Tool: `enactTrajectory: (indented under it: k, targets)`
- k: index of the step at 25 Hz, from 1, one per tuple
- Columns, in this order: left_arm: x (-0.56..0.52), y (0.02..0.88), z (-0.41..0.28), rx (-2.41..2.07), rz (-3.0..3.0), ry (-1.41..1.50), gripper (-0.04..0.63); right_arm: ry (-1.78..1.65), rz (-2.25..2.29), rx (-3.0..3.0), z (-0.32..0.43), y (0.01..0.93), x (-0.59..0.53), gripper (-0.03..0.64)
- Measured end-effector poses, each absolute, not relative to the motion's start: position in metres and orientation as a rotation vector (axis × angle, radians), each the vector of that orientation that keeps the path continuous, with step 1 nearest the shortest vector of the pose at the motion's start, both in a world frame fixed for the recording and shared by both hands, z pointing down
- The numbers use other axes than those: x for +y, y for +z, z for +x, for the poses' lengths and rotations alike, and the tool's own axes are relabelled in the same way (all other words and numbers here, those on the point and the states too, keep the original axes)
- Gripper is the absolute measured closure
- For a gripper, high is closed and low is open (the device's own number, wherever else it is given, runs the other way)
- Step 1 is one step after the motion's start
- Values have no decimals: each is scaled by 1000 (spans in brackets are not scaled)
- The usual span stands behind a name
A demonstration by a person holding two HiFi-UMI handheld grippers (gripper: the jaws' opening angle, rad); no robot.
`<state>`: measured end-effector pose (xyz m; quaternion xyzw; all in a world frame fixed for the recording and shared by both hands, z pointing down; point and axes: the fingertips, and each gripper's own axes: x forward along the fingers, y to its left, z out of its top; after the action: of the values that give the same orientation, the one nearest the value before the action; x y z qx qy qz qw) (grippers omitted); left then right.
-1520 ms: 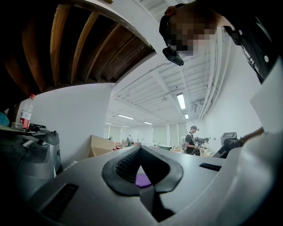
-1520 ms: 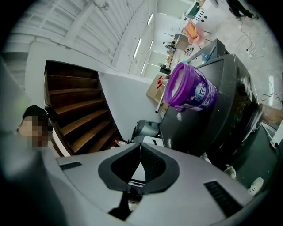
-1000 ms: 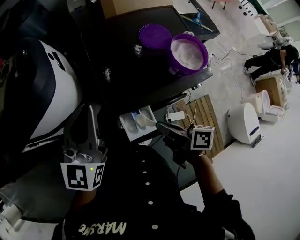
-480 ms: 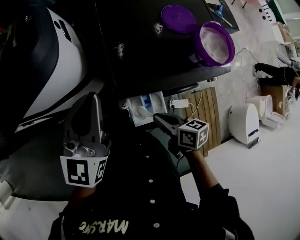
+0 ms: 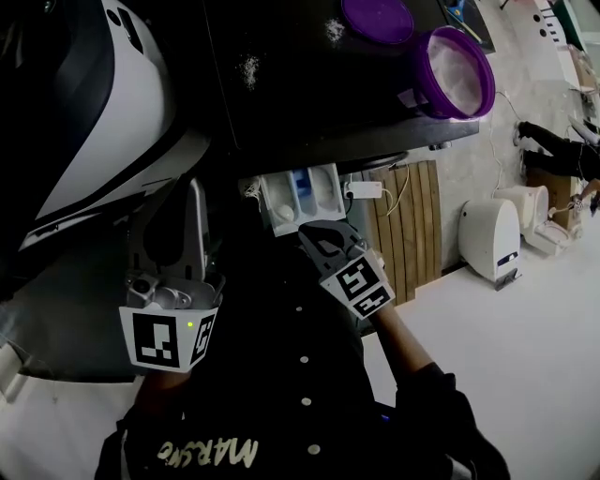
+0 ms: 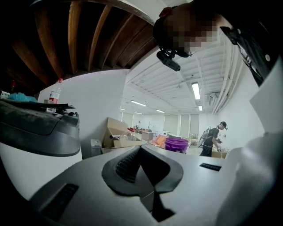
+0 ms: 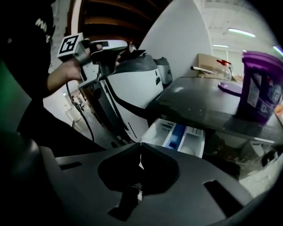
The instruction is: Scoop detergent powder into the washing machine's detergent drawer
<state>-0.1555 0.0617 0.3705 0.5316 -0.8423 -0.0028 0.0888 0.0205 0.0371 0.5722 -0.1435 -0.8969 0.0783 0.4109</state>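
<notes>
The washing machine's white detergent drawer (image 5: pixel 314 192) (image 7: pixel 177 132) stands pulled out under the dark machine top (image 5: pixel 309 94). My right gripper (image 5: pixel 306 230) (image 7: pixel 140 148) hovers just in front of the drawer, rolled to one side. It is shut on a white scoop, of which only a thin pale sliver shows between the jaws. The purple powder tub (image 5: pixel 457 70) (image 7: pixel 258 88) stands uncovered on the top, its lid (image 5: pixel 377 17) beside it. My left gripper (image 5: pixel 195 192) (image 6: pixel 140 150) is held up at the left, shut and empty.
A large white and dark machine (image 5: pixel 84 112) fills the left. Spilled powder (image 5: pixel 248 67) dots the top. A wooden slatted panel (image 5: pixel 408 225), a power strip (image 5: pixel 367 189) and a white appliance (image 5: pixel 487 239) are at the right, and a person (image 5: pixel 553 150) stands farther off.
The right gripper has rolled over at the drawer, its marker cube turning. The scoop's bowl, seen over the drawer before, no longer shows plainly. The left gripper has hardly moved.
</notes>
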Motion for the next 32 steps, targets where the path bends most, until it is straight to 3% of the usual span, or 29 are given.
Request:
enactTrajectory:
  k: [10, 15, 21, 25, 30, 32]
  targets:
    - [65, 382, -147, -2480, 1575, -7, 581, -806, -506, -2194, 35, 590, 63, 586]
    - [67, 386, -143, -2472, 1572, -4, 581, -1040, -503, -2177, 38, 591, 65, 586]
    - [67, 389, -136, -2463, 1572, -2, 581, -1086, -503, -2193, 43, 592, 67, 586]
    - [68, 387, -135, -2468, 1571, 5, 581, -808, -418, -2329, 35, 582, 60, 586]
    - [66, 379, -138, -2483, 1579, 9, 581, 235, -198, -2505, 21, 561, 21, 586]
    - [64, 374, -139, -2490, 1584, 10, 581, 476, -157, -2472, 22, 560, 11, 586]
